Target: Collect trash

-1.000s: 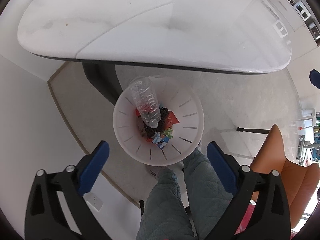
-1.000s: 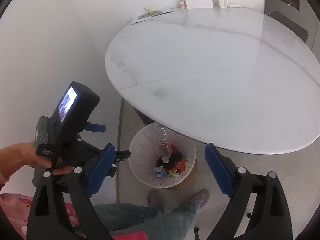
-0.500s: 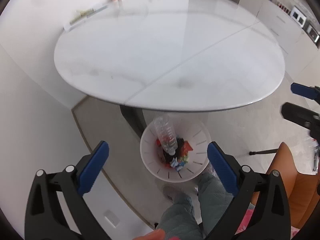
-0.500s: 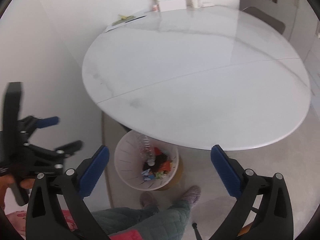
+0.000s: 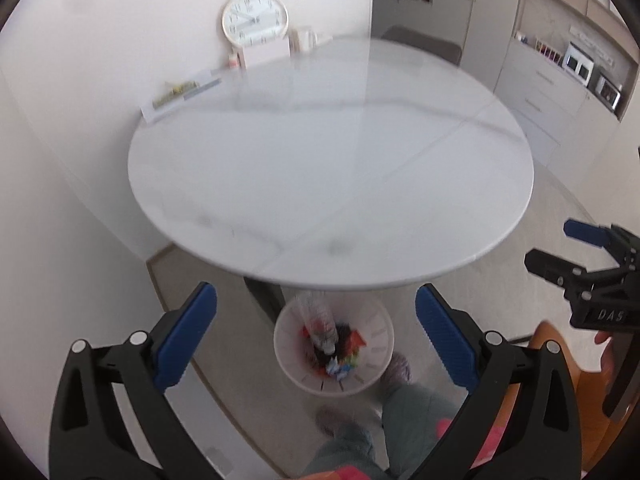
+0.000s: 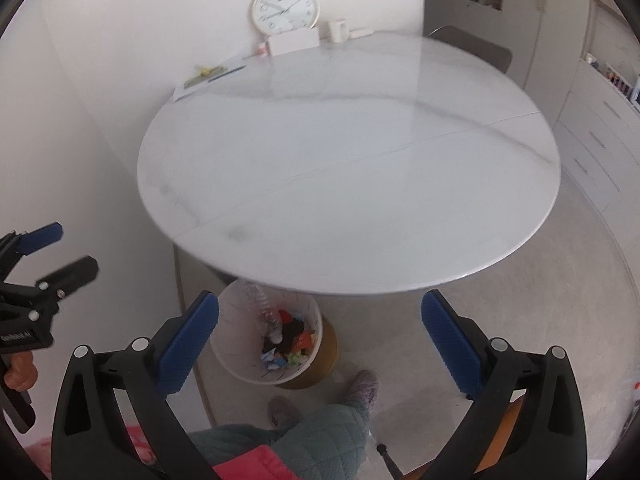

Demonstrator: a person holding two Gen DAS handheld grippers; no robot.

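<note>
The left gripper (image 5: pixel 316 332) fills the lower part of the left wrist view, its two blue-padded jaws spread wide with nothing between them. The right gripper (image 6: pixel 320 340) looks the same in its own view: jaws at full spread, nothing held; they have just been opening over the last moment, and no object sits between the pads. Each gripper also appears at the edge of the other's picture, the right one at the right edge of the left wrist view, the left one at the left edge of the right wrist view, with a hand (image 6: pixel 18 372) on its handle.

Low in the middle of both views, on the pale floor and partly tucked under the near edge of the table, stands a white slotted wastebasket (image 5: pixel 376 336). Inside it a clear plastic bottle (image 5: pixel 318 322) leans against the far wall with its cap end down, resting on a heap of colourful wrappers (image 5: pixel 344 356) in red, orange, blue and green.

The round white marble table (image 6: pixel 348 168) takes up the centre of each frame. At its far edge, near the wall, sit a round clock (image 6: pixel 285 8), a white box (image 6: pixel 294 42), a mug (image 6: pixel 336 30) and some papers (image 6: pixel 208 76). The person's legs in teal quilted trousers (image 6: pixel 320 440) and slippers (image 6: pixel 362 388) show just below the basket.
</note>
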